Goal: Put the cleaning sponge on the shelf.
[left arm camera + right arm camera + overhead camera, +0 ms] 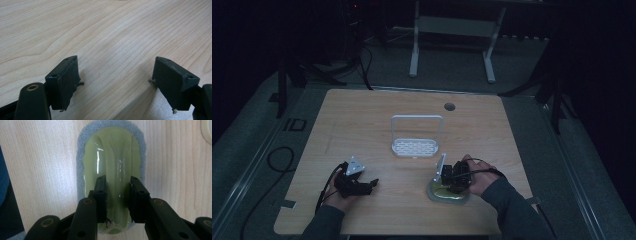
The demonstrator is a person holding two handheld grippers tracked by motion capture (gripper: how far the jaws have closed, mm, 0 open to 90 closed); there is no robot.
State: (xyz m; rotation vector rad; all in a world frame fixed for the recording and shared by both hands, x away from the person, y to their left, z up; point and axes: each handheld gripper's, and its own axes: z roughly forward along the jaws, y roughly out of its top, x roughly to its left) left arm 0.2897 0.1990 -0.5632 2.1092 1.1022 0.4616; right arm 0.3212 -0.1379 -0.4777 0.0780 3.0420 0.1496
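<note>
While the left tongs [115,82] rest on the bare counter [362,115] with jaws spread wide, the right tongs [117,195] point straight down, clamped on the raised handle of a yellow-green sponge block [112,157] near the counter's front edge.

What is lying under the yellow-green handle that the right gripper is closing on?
Under the yellow-green handle a grey sponge pad shows as a rim around it, lying on the wooden table. The right gripper covers the handle's near part; the pad's middle is hidden by the handle.
</note>
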